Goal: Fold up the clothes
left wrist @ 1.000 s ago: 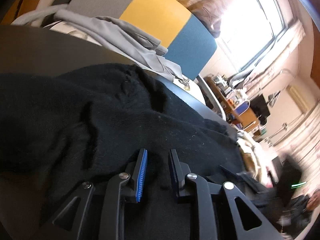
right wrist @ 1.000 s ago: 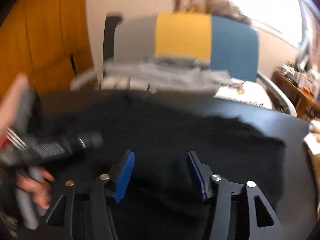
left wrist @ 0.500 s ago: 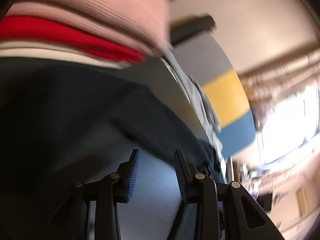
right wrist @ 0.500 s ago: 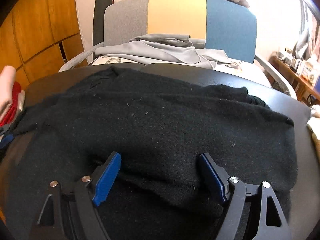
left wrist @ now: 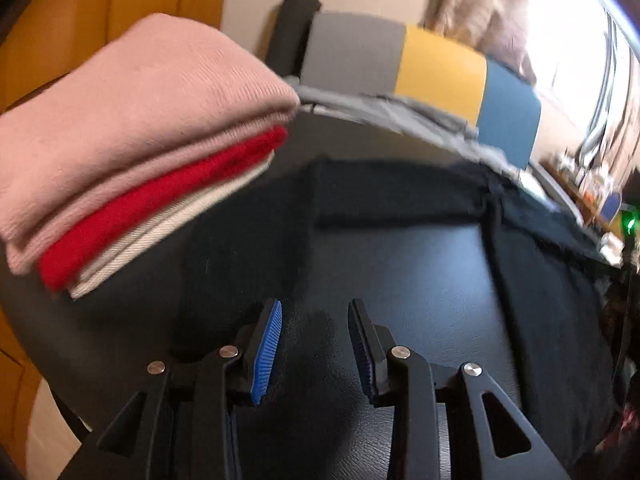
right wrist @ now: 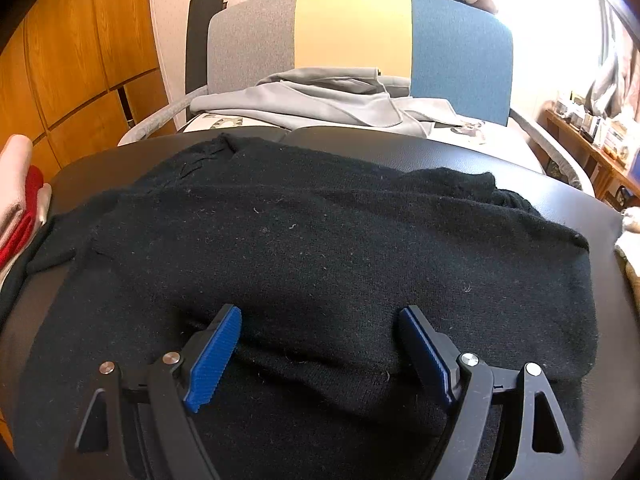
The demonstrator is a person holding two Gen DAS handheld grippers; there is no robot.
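A black knit garment (right wrist: 320, 240) lies spread flat over a dark round table (right wrist: 400, 152). My right gripper (right wrist: 320, 340) hovers wide open just above its near edge, nothing between the blue pads. In the left wrist view, a sleeve of the same black garment (left wrist: 400, 196) stretches across the table, with the body at the right (left wrist: 540, 300). The left gripper (left wrist: 316, 336) is open over bare tabletop (left wrist: 400, 280), holding nothing. A folded stack, pink on red on white (left wrist: 132, 152), sits just ahead at the left.
A chair with grey, yellow and blue back panels (right wrist: 360, 36) stands behind the table, with a grey garment (right wrist: 320, 100) draped on its seat. The folded stack's edge (right wrist: 20, 200) shows at the far left. Wooden cabinets (right wrist: 80, 60) line the left wall; cluttered shelves (right wrist: 592, 128) at right.
My left gripper swung off the black garment to the table's left side, by the folded stack, and opened wider. My right gripper steadied over the garment's near edge and spread wider.
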